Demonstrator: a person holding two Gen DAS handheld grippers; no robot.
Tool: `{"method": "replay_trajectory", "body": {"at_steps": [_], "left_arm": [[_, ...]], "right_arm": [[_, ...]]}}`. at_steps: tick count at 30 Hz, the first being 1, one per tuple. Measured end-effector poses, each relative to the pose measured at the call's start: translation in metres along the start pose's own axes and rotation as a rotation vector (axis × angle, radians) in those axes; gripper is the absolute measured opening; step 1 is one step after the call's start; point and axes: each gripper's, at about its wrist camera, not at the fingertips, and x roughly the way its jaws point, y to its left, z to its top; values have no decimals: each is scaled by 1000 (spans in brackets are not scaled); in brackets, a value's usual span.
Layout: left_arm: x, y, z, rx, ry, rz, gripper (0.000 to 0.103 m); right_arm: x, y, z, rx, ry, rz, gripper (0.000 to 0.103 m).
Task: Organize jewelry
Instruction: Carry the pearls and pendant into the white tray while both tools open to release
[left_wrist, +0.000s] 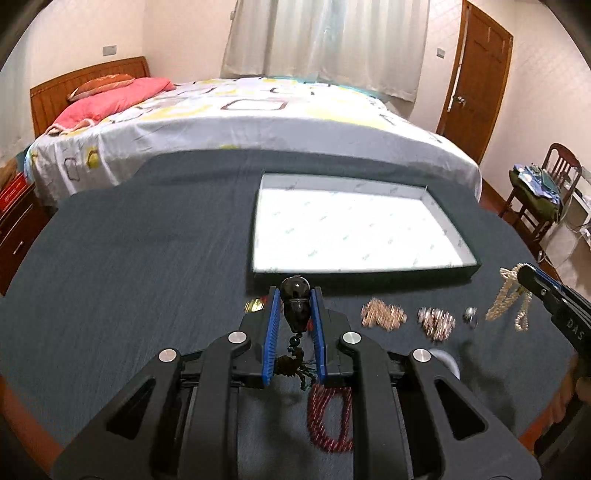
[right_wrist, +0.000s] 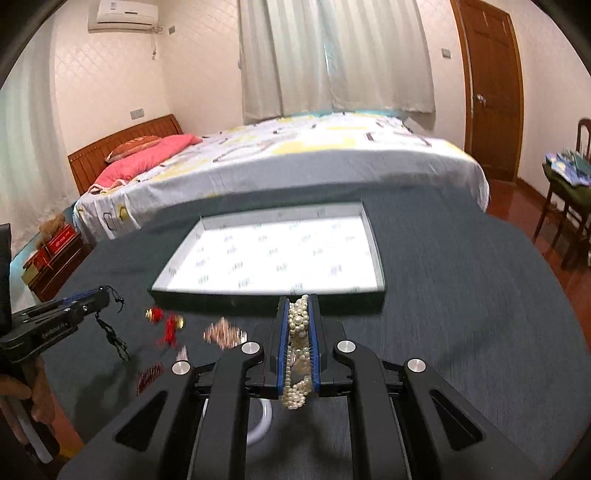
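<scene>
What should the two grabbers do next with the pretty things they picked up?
Probably carry both pieces forward over the shallow white-lined tray and let go. The left gripper is shut on a dark glossy bead pendant with a tassel, the right gripper is shut on a white pearl strand, and the tray just ahead holds nothing yet.

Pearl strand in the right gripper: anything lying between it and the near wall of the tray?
No. In the right wrist view the pearl strand sits clamped in the right gripper, whose tips almost meet the tray; nothing shows between.
</scene>
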Motion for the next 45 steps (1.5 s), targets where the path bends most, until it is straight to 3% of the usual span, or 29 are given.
{"method": "replay_trajectory", "body": {"at_steps": [10, 19, 29, 37, 39, 40, 41, 42, 45], "left_arm": [[51, -13, 66, 21, -55, -9, 17], [127, -23, 118, 25, -49, 19, 17], [221, -28, 131, -8, 134, 11, 17], [253, -24, 122, -18, 263, 0, 17], [253, -24, 122, -22, 267, -3, 24], [253, -25, 122, -21, 265, 3, 35], [253, -25, 123, -18, 264, 6, 45], [252, -25, 124, -16, 261, 1, 48], [248, -28, 125, -5, 246, -3, 56]], "right_arm": [[63, -1, 63, -26, -37, -13, 10], [144, -5, 102, -43, 10, -32, 10], [224, -24, 103, -24, 180, -43, 10], [250, -25, 97, -47, 291, -55, 10], [253, -26, 95, -41, 310, -50, 11], [254, -25, 95, -42, 316, -53, 11], [254, -24, 95, -45, 320, -56, 13], [256, -24, 96, -49, 323, -60, 16], [251, -21, 96, -58, 301, -79, 50]]}}
